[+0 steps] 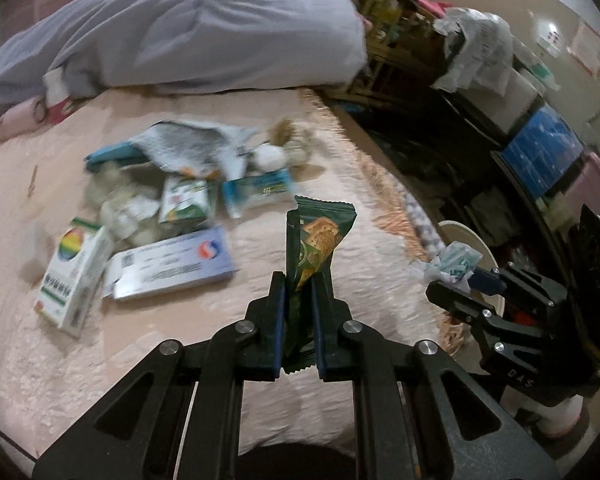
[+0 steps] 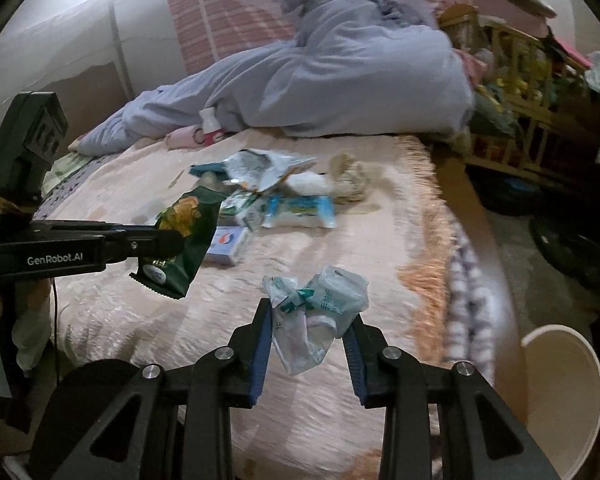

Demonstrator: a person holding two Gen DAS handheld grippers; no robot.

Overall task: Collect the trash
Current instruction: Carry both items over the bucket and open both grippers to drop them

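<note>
My left gripper [image 1: 299,286] is shut on a green cracker wrapper [image 1: 318,236], held upright above the pink bedspread [image 1: 180,360]; it also shows in the right wrist view [image 2: 184,236]. My right gripper [image 2: 309,312] is shut on a crumpled clear plastic wrapper with teal print [image 2: 320,308], also seen at the right of the left wrist view [image 1: 454,266]. A pile of trash lies on the bed: a blue-and-white flat box [image 1: 172,268], a white carton with a rainbow print [image 1: 74,276], a small green carton [image 1: 186,202], a torn silver bag [image 1: 192,144] and a blue-white packet [image 1: 260,192].
A white bin [image 2: 560,392] stands on the floor at the bed's right edge, below my right gripper. A grey-blue duvet [image 2: 340,80] lies heaped at the far end of the bed. Wooden shelving [image 2: 512,92] and cluttered storage boxes [image 1: 540,152] stand to the right.
</note>
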